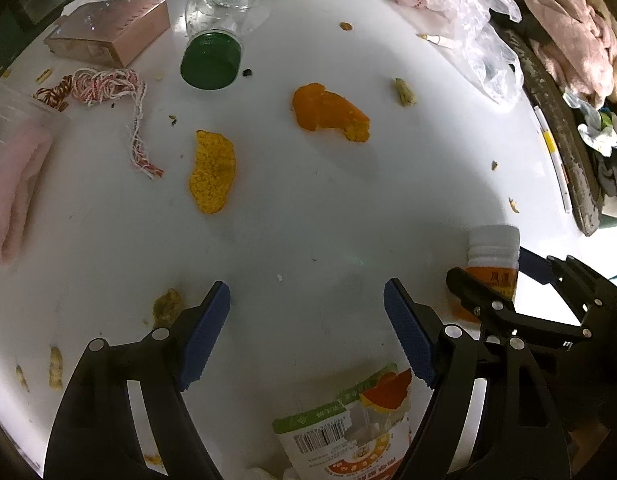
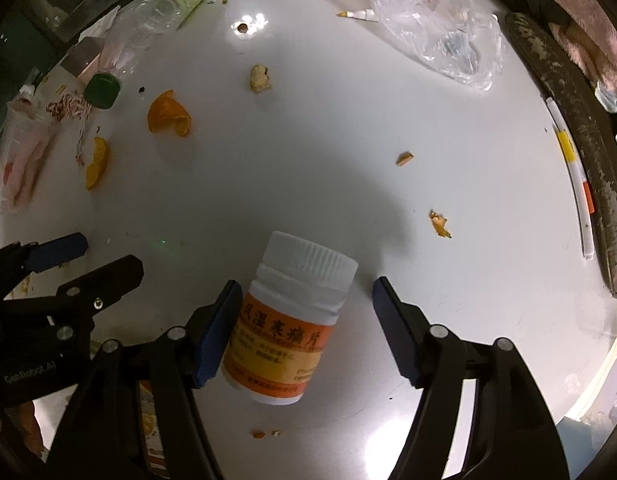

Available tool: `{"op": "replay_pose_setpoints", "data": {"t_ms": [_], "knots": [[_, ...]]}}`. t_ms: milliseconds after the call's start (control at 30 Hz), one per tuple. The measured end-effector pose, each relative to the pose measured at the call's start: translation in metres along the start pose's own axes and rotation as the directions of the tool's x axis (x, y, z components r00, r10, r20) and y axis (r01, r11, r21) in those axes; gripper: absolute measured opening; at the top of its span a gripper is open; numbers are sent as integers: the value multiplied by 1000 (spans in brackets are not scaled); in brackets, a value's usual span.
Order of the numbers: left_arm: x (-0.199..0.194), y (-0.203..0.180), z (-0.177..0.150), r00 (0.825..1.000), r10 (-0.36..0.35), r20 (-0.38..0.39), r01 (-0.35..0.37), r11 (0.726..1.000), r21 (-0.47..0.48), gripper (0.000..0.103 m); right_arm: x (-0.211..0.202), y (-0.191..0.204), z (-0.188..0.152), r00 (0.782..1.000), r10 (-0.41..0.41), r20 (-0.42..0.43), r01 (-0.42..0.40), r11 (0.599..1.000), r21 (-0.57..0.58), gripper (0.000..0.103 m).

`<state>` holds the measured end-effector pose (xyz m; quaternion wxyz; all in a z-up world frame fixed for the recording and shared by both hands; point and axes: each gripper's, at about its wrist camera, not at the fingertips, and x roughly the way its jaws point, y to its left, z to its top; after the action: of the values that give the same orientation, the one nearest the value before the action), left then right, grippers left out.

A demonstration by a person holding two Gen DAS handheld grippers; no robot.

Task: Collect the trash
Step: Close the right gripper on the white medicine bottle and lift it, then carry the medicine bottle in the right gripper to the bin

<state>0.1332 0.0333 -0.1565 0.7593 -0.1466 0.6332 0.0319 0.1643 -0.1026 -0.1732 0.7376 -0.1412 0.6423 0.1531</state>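
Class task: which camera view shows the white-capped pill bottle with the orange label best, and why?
The right wrist view: the pill bottle lies whole and central between the right claw fingers, cap and label clear. The left wrist view shows the bottle only near its edge, partly hidden behind the right claw.

White glossy table [image 1: 308, 240], dark surroundings, possibly worn dark edge.

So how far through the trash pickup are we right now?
Nothing looks collected yet. In hand: the right gripper straddles the pill bottle, one pad touching, the other clear, so no grip. The left gripper hangs open above a snack packet. Left: orange peels, a plastic bottle, string, a plastic bag.
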Motion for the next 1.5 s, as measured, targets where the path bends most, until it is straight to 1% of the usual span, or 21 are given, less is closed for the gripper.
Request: {"op": "replay_pose_setpoints", "data": {"t_ms": [33,100,200,467,600,733,867,1033,1167,1333,1500], "knots": [[0,-1,-1,1000,-3,-3,3,1000,2,76,-1,2,-2,1000,0,8,0,1000,-12,47],[0,-3,-2,1000,-4,-9,5,1000,5,76,-1,4,-5,1000,23,8,-23,1000,-22,46],[-1,-4,-4,1000,-8,-10,8,1000,7,76,-3,1,-10,999,48,11,-48,999,-6,46],[-19,-8,-9,1000,4,17,-4,1000,31,76,-19,-6,-19,995,90,42,-90,996,12,46],[-30,-6,-13,1000,3,22,-3,1000,16,76,-36,-10,-21,992,109,63,-111,994,20,46],[-44,-10,-24,999,-5,33,5,1000,27,76,-52,-10,-24,990,118,82,-118,993,-2,46],[-56,-14,-36,999,-15,31,14,999,30,76,-70,-9,-34,987,130,98,-128,991,-26,46],[-70,-20,-52,999,-28,24,28,999,29,76,-93,-2,-51,983,132,126,-128,991,-36,46],[-83,-24,-63,997,-60,39,58,997,47,76,-108,0,-63,981,125,150,-121,992,-36,46],[-93,-26,-74,997,-64,46,61,995,75,76,-123,2,-78,978,101,181,-101,995,-7,46],[-102,-36,-89,993,-106,60,98,987,128,76,-137,-2,-102,979,63,194,-74,996,50,46]]}}
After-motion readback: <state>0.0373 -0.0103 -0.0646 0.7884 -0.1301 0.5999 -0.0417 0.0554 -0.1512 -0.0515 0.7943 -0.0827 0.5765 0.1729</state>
